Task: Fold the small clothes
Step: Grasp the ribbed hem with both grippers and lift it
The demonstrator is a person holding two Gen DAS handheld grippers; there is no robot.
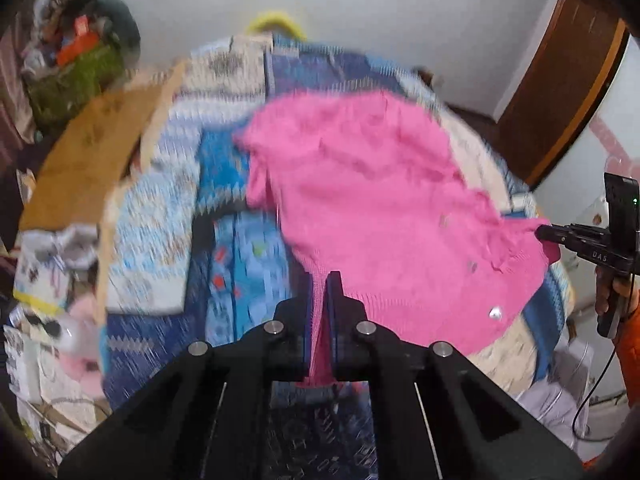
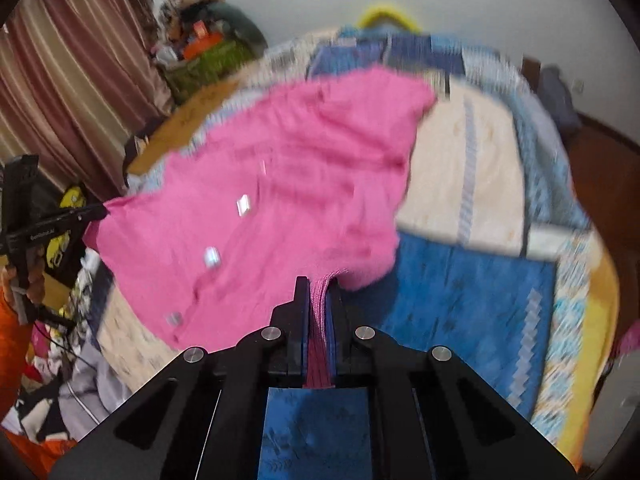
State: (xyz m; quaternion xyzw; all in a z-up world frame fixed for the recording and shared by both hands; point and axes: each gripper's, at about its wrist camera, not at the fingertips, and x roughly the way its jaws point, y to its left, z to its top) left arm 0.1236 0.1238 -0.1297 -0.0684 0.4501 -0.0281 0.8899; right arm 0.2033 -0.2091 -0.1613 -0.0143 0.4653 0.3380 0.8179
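A pink knitted cardigan [image 1: 372, 200] with shiny buttons is stretched in the air over the bed; it also fills the middle of the right wrist view [image 2: 288, 184]. My left gripper [image 1: 320, 280] is shut on one corner of its ribbed hem. My right gripper [image 2: 320, 284] is shut on the other hem corner. In the left wrist view the right gripper [image 1: 540, 234] shows at the far right, pinching the cloth. In the right wrist view the left gripper [image 2: 102, 210] shows at the far left, pinching the cloth. Both views are motion-blurred.
The bed carries a blue patterned blanket [image 2: 472, 300] and a cream sheet [image 2: 464, 168]. An orange-brown cloth [image 1: 92, 160] lies at its left side. A cluttered pile [image 1: 76, 56] stands in the corner by a curtain [image 2: 60, 92]. A wooden door [image 1: 560, 92] is at right.
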